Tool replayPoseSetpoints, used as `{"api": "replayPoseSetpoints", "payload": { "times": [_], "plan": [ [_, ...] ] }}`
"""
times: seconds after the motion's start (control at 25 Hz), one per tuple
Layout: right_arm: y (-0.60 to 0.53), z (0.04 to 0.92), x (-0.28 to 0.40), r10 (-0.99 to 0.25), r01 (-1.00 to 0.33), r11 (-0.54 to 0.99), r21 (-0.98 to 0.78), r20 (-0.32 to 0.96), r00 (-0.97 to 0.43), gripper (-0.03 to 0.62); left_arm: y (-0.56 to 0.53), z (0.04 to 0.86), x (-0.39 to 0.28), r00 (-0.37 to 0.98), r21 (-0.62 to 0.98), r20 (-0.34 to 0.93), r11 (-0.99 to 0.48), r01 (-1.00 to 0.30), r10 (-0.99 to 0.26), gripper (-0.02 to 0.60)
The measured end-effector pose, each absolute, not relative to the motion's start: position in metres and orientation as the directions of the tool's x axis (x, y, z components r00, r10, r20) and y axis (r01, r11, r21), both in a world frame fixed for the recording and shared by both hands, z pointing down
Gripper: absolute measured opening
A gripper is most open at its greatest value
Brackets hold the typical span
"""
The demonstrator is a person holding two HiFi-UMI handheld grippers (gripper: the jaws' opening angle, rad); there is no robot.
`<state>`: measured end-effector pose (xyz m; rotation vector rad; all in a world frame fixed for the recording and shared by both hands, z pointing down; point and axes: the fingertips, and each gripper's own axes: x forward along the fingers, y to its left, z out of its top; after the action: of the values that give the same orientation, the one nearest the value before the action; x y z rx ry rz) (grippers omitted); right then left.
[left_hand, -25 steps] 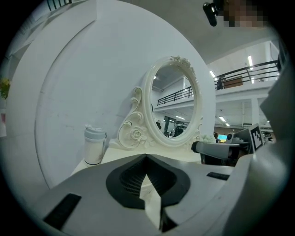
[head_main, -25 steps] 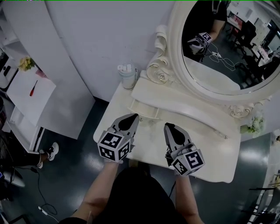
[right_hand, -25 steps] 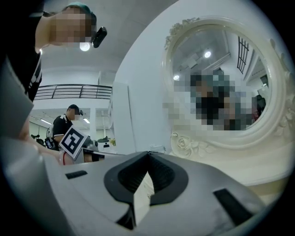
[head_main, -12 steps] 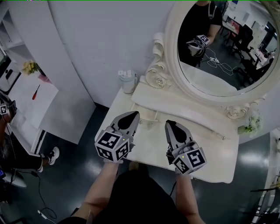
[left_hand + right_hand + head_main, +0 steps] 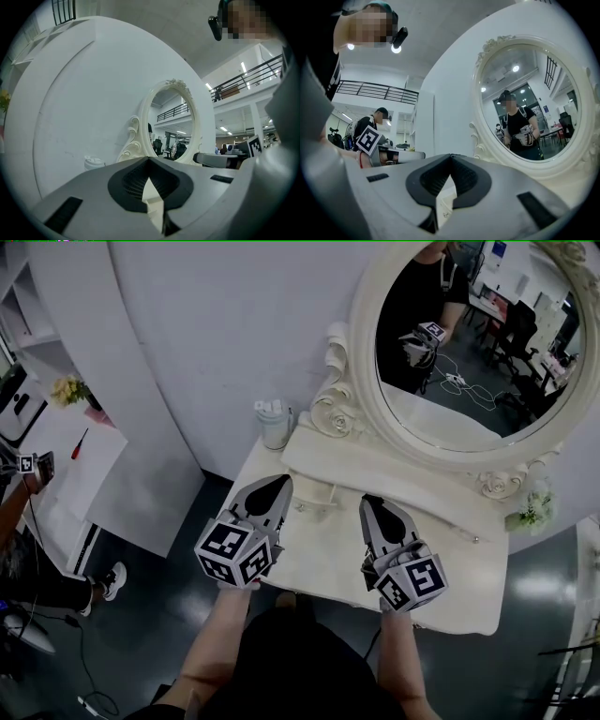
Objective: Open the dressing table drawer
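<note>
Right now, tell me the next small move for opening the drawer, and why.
Probably open the left tongs and ease them toward the small drawer below the mirror. They and the right tongs are shut, empty, hovering above the dressing table; the drawer looks closed and untouched.

Left tool (image 5: 149, 160) jaws together, empty — oval mirror (image 5: 171, 123) ahead; white cup (image 5: 94, 162) at its left.

White table (image 5: 323, 554) below me, on a dark floor (image 5: 150, 606).
An oval mirror (image 5: 469, 343) stands along the table's back, with a low raised shelf (image 5: 375, 470) at its foot. A white cup (image 5: 273, 424) sits at the back left corner. Small flowers (image 5: 531, 513) are at the right end, by the mirror's frame.
</note>
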<state>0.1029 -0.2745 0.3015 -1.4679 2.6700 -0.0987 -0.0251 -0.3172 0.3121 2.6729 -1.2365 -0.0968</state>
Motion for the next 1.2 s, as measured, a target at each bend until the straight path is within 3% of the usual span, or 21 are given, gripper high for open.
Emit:
{"api": "replayPoseSetpoints", "payload": {
  "times": [1.2],
  "plan": [
    [-0.294, 0.298, 0.109, -0.845, -0.84, 0.535, -0.088, -0.045, -0.533, 0.003, -0.333, 0.31, -0.043, 0.619, 0.228, 0.016, -0.6, -0.767, -0.785, 0.0]
  ]
}}
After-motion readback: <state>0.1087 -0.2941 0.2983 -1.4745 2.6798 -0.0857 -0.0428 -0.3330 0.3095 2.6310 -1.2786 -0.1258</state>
